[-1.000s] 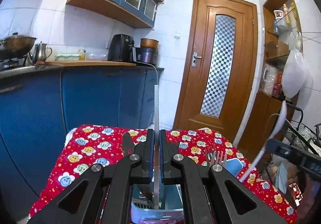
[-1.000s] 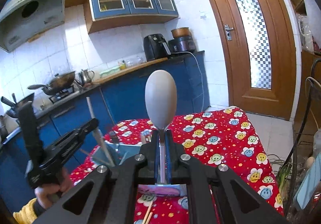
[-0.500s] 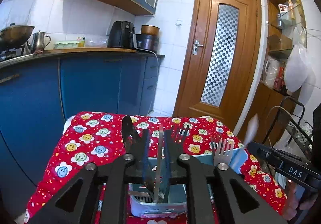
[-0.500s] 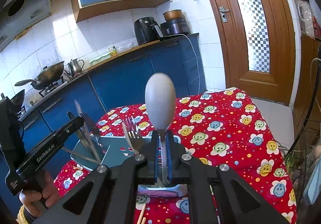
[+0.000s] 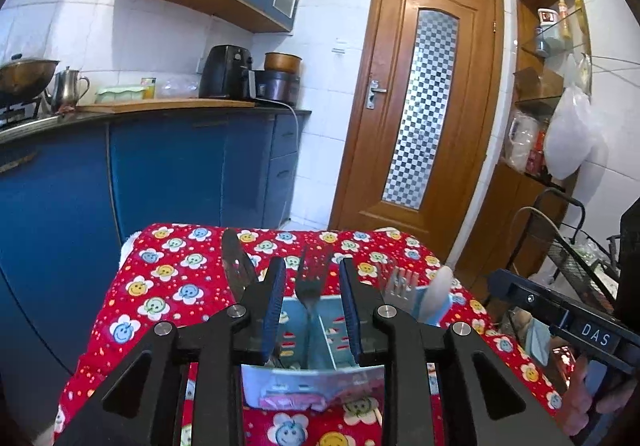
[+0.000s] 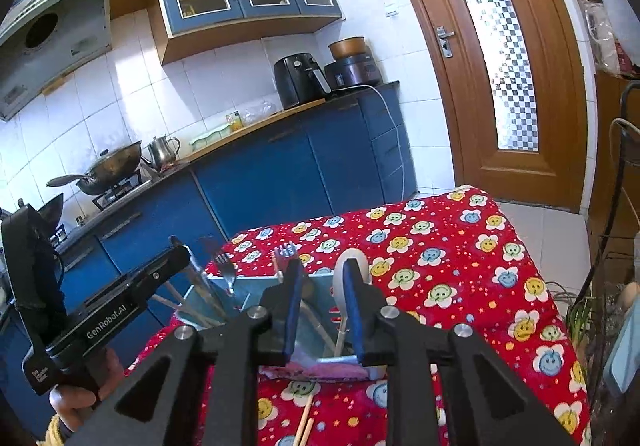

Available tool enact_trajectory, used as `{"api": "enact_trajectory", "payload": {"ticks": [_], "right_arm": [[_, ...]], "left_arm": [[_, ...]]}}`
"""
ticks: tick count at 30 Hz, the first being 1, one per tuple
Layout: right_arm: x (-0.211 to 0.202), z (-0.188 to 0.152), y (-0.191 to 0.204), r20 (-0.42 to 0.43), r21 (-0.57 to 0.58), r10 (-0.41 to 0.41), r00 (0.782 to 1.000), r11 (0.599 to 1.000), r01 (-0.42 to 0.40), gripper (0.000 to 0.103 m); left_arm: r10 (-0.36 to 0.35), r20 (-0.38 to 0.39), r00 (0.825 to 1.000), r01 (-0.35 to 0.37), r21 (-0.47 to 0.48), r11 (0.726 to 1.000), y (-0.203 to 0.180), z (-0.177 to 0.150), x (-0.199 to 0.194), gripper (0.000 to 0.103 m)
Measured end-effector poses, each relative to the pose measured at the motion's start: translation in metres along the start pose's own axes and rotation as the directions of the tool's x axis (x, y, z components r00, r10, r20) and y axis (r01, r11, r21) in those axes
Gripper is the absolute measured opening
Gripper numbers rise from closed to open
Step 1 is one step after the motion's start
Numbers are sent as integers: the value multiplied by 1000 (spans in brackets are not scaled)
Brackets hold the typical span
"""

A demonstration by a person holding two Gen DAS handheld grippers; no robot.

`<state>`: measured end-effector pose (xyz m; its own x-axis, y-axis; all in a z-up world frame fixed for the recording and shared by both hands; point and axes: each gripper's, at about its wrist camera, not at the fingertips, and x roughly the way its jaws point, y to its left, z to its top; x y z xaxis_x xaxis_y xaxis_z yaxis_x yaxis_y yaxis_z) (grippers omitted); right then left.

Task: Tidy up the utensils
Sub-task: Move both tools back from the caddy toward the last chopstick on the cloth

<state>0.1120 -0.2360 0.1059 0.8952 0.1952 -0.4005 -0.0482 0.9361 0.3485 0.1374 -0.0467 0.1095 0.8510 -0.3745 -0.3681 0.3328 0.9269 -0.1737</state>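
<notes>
A light-blue utensil holder (image 5: 312, 378) stands on the red flowered cloth (image 5: 168, 286). My left gripper (image 5: 312, 262) hovers just over it, jaws opening. A fork (image 5: 309, 288) standing in the holder shows between the pads, touched by neither. A knife (image 5: 234, 262), a second fork (image 5: 400, 282) and a white spoon (image 5: 438, 286) also stand in the holder. My right gripper (image 6: 322, 264) is above the holder's (image 6: 244, 286) right end, jaws opening. The white spoon (image 6: 341, 286) has slipped down into the holder and leans beside the right pad, unpressed.
Two wooden chopsticks (image 6: 306, 422) lie on the cloth (image 6: 440, 246) in front of the holder. Blue kitchen cabinets (image 5: 168, 166) stand behind the table, a wooden door (image 5: 424, 106) beyond. A wire rack (image 5: 576, 266) is close on the right.
Both jaws went from shut to parted. The thin metal stick left the left jaws and the white spoon sank from the right jaws into the holder. Both grippers dipped toward the holder.
</notes>
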Motion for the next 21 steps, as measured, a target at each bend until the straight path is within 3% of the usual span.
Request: {"api": "enact_trajectory", "payload": {"ticks": [7,21], "right_arm": [[-19,-12,2,-33,12,-4,999,1000,4,26],[-43,-62,-3,-114,66,-14,993,998,22,29]], "left_arm": [[-13,-33,999,13,-1,1000,-3,-8,-22,28],[47,-146,988,-48,-8,999,-4,-50,-54,28]]}}
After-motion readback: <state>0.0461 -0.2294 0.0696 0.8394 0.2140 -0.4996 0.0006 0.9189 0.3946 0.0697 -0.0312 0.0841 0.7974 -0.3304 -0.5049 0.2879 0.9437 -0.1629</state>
